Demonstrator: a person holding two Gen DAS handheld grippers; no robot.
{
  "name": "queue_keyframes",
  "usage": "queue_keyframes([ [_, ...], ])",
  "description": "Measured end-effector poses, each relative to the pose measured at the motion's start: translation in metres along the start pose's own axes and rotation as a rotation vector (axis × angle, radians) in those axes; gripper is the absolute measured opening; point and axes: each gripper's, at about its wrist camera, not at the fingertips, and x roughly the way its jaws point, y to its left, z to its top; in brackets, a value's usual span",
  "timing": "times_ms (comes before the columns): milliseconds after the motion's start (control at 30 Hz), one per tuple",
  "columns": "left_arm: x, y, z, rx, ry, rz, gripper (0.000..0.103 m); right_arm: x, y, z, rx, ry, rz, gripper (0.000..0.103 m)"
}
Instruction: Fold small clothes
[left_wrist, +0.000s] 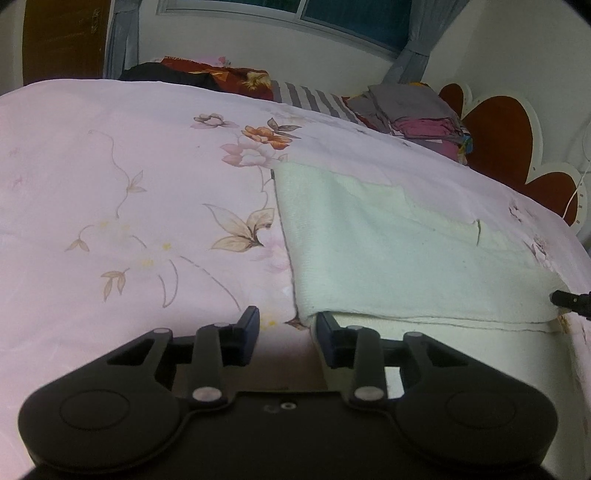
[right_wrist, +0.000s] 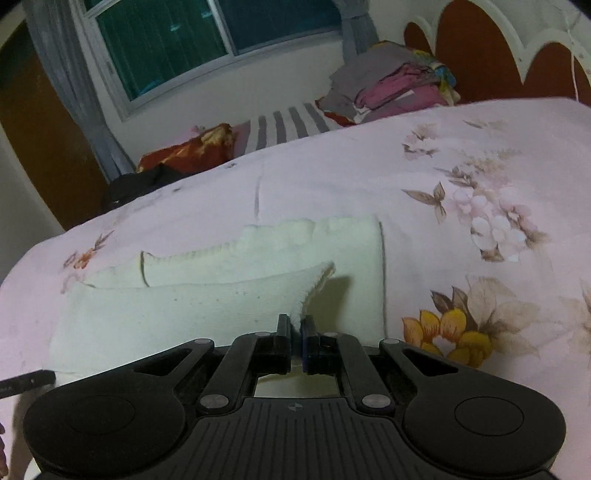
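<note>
While our right gripper is pinching the white towel corner, our left gripper, fingers parted, is nearing its own corner, the fold barely begun.

Two hand-held grippers: the left hand-held gripper and the right hand-held gripper. One cream cloth. One bed with floral sheet. One stack of folded clothes. One striped pillow. One red patterned cushion. One dark garment. One window.
</note>
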Motion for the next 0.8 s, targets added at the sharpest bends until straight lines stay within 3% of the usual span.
queue_keyframes([
  [400,0.002,0.000,0.002,0.001,0.008,0.004,0.034,-0.011,0.001,-0.001,-0.005,-0.030,-0.007,0.004],
  [800,0.003,-0.001,0.002,0.012,0.014,0.012,0.034,-0.004,-0.004,-0.015,0.035,0.003,-0.029,0.004],
])
